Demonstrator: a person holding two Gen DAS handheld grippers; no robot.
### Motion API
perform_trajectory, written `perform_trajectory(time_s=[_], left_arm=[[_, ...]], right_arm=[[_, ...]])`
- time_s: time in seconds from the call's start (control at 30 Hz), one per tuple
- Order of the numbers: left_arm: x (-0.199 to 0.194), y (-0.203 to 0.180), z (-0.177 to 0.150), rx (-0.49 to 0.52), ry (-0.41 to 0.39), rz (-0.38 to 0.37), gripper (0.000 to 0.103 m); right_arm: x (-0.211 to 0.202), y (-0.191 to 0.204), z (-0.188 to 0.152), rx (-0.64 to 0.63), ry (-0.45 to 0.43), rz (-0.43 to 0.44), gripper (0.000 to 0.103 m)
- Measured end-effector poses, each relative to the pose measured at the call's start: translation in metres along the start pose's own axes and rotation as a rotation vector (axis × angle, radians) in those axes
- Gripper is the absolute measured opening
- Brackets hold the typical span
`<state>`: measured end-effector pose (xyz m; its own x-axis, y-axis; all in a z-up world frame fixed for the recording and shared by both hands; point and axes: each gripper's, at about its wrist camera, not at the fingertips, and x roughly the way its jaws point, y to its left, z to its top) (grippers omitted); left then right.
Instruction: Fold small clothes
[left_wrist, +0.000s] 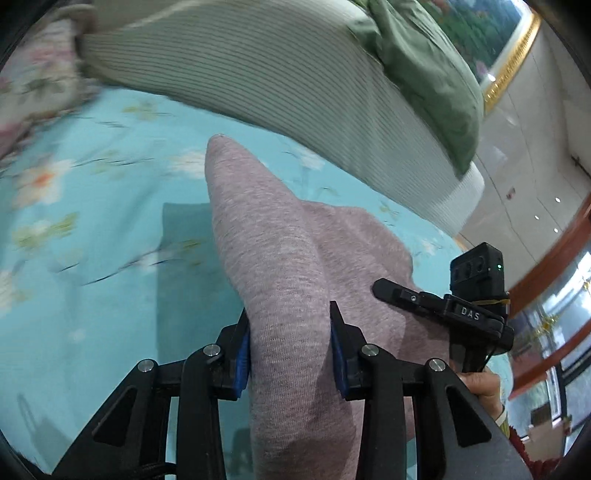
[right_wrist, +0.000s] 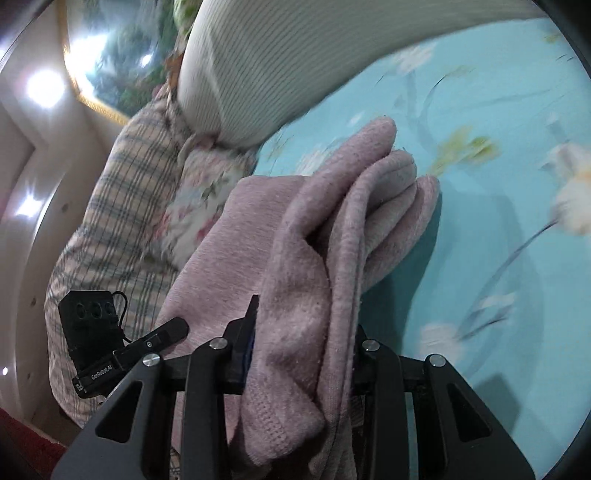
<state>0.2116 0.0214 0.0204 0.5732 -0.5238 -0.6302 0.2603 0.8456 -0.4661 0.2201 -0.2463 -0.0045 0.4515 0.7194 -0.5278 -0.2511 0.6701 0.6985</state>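
Observation:
A small pinkish-mauve knitted garment (left_wrist: 273, 266) is lifted above the turquoise floral bedsheet (left_wrist: 92, 229). My left gripper (left_wrist: 290, 332) is shut on a fold of it, which sticks forward between the blue-padded fingers. The right gripper (left_wrist: 413, 297) shows at the right of the left wrist view, against the same cloth. In the right wrist view my right gripper (right_wrist: 303, 332) is shut on bunched layers of the garment (right_wrist: 332, 236), which hang over the sheet (right_wrist: 498, 258). The left gripper (right_wrist: 162, 334) shows at lower left.
A striped cream-green pillow (left_wrist: 280, 74) lies at the far side, with a green cloth (left_wrist: 424, 62) on it. A floral quilt (right_wrist: 199, 206) and a plaid cloth (right_wrist: 122, 206) lie to the left. A gold-framed picture (left_wrist: 509, 59) hangs on the wall.

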Motion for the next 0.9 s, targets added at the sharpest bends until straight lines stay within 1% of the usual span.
perform_trajectory(time_s=[0.03,0.13,0.17,0.27,0.37,0.43,0.47,0.5,0.53,0.57,0.6,0.67,0.7,0.77,0.8,0.87,0.9], left_arm=[[-0.01,0.01,-0.007,-0.005,-0.008,0.026,0.036],[-0.018,0.03,-0.022,-0.034,-0.009,0.059,0.036],[-0.018,0.039,-0.028,-0.055,-0.004,0.065,0.036],[-0.01,0.05,-0.036,-0.092,0.001,0.065,0.036],[-0.003,0.05,-0.042,-0.084,0.007,0.078,0.037],[-0.001,0.043,-0.045,-0.062,0.002,0.098,0.039],[0.001,0.039,-0.046,-0.043,0.004,0.114,0.04],[0.003,0.037,-0.046,-0.028,0.013,0.133,0.044],[0.007,0.037,-0.046,-0.028,0.023,0.145,0.049],[0.009,0.042,-0.048,-0.04,0.039,0.153,0.053],[0.01,0.048,-0.05,-0.067,0.055,0.152,0.06],[0.0,0.063,-0.055,-0.115,0.066,0.131,0.066],[-0.006,0.068,-0.056,-0.135,0.064,0.126,0.068],[-0.018,0.073,-0.059,-0.139,0.05,0.136,0.068],[-0.025,0.073,-0.061,-0.128,0.038,0.152,0.068],[-0.035,0.068,-0.063,-0.096,0.014,0.182,0.068],[-0.041,0.063,-0.064,-0.072,0.002,0.189,0.068]], right_arm=[[0.006,0.005,-0.005,-0.012,0.013,-0.007,0.035],[0.013,0.013,-0.011,-0.029,0.02,-0.03,0.035],[0.013,0.012,-0.012,-0.026,0.019,-0.035,0.035],[0.009,0.009,-0.014,-0.019,0.022,-0.059,0.035],[0.008,0.009,-0.014,-0.027,0.026,-0.089,0.035],[0.012,0.006,-0.013,-0.024,0.047,-0.132,0.039],[0.014,0.004,-0.014,-0.008,0.059,-0.157,0.044],[0.013,0.0,-0.015,0.005,0.065,-0.17,0.051],[0.01,-0.003,-0.017,0.021,0.064,-0.189,0.054],[0.005,-0.003,-0.018,0.027,0.055,-0.205,0.059],[-0.003,-0.002,-0.019,0.027,0.036,-0.223,0.062],[-0.021,0.005,-0.02,0.009,-0.012,-0.252,0.063],[-0.033,0.011,-0.02,-0.011,-0.049,-0.28,0.063],[-0.044,0.024,-0.017,-0.047,-0.097,-0.305,0.063],[-0.05,0.033,-0.014,-0.08,-0.124,-0.301,0.063],[-0.051,0.045,-0.011,-0.116,-0.135,-0.281,0.063],[-0.047,0.049,-0.009,-0.133,-0.125,-0.27,0.059]])
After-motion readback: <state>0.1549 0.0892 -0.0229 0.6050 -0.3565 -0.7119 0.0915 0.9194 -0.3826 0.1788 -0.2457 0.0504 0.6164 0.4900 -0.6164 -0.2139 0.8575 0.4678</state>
